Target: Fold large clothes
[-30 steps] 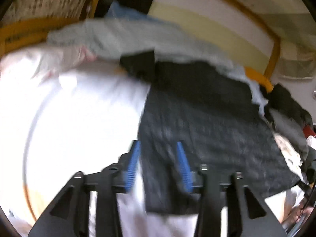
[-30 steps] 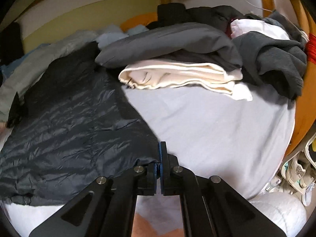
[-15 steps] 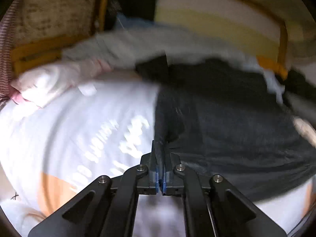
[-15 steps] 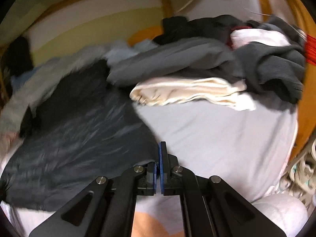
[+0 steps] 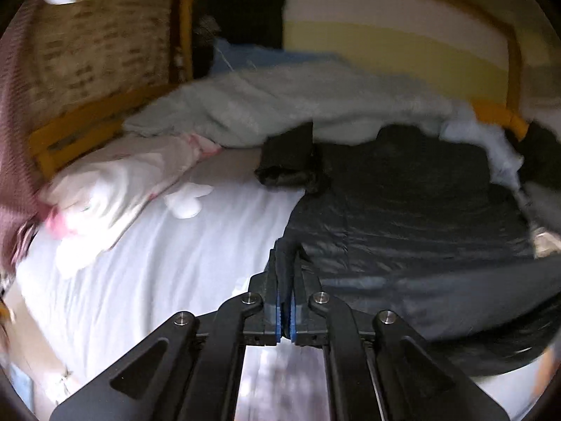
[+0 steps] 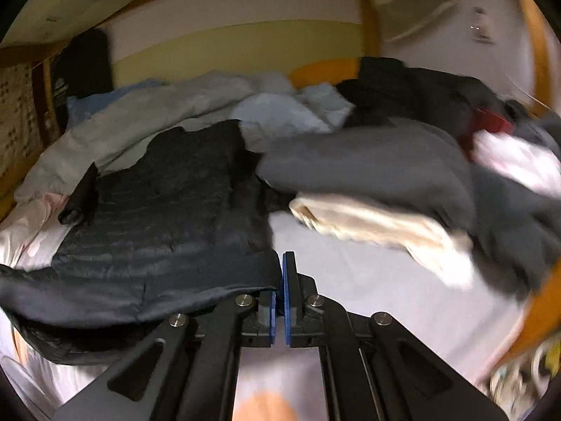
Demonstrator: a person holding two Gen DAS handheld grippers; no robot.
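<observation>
A dark quilted jacket (image 6: 157,217) lies on a white-sheeted bed (image 6: 368,280), its length running away from the fingers, collar at the far end. The left gripper (image 5: 285,263) and right gripper (image 6: 280,273) each pinch a near hem corner.

Quilted jacket (image 5: 403,217): dark, slightly glossy cloth.

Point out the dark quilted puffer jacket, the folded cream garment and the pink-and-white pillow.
Dark quilted puffer jacket (image 6: 168,217): right wrist view, middle of its quilted back.
Folded cream garment (image 6: 371,224): right wrist view, top layer.
Pink-and-white pillow (image 5: 126,172): left wrist view, upper face.
</observation>
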